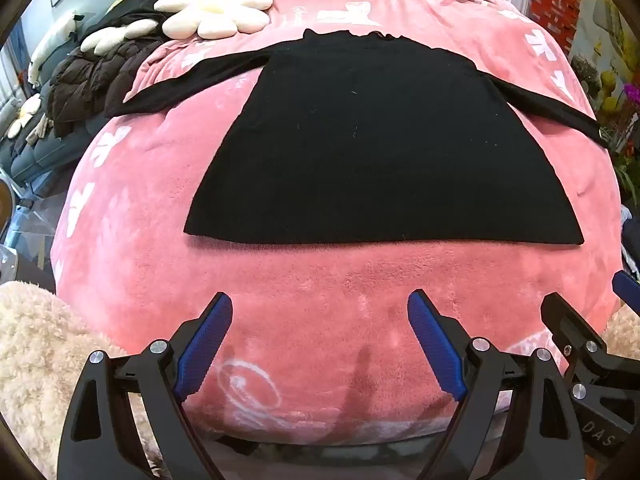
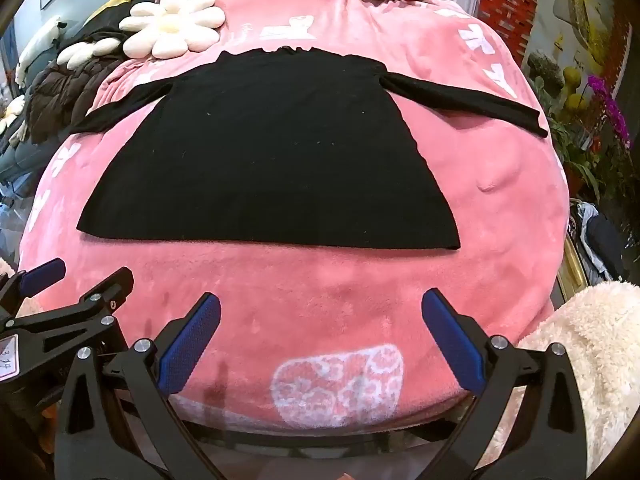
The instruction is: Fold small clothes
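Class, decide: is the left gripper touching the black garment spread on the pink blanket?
Apart. In the left wrist view the left gripper stands open and empty, with a strip of bare pink blanket between its fingertips and the black garment.

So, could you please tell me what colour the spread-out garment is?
The garment is plain black, clearest in the right wrist view.

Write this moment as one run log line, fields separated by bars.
stage: before first fold | black top: flat, sleeves spread, on pink blanket | left gripper: open, empty | right gripper: open, empty
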Motion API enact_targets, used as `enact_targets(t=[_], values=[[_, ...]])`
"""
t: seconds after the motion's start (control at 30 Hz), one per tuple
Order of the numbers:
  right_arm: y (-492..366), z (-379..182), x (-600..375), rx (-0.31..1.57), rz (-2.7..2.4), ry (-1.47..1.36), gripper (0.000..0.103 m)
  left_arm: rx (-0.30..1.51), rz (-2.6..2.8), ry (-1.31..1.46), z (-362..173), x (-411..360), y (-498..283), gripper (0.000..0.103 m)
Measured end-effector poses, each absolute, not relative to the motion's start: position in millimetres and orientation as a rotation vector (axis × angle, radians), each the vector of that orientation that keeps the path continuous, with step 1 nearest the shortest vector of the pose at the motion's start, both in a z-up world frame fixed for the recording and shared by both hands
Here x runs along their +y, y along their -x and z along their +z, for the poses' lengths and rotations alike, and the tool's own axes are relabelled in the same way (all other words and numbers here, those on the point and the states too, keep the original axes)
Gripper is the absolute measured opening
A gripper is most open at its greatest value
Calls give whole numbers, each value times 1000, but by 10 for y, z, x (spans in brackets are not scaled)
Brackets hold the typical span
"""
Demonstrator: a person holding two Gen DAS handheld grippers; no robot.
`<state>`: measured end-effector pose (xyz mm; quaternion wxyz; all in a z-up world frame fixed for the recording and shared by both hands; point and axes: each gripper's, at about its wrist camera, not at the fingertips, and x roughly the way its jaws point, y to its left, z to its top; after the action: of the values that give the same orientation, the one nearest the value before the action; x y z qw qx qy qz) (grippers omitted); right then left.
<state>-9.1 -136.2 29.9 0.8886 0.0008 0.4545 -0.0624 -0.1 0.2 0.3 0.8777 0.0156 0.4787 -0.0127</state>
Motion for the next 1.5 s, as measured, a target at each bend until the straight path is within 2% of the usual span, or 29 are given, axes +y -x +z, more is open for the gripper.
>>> enact_targets(t=[1.5], values=[[83, 273, -1340, 965, -137, 5, 98, 996, -28, -39, 9, -47, -13, 86]])
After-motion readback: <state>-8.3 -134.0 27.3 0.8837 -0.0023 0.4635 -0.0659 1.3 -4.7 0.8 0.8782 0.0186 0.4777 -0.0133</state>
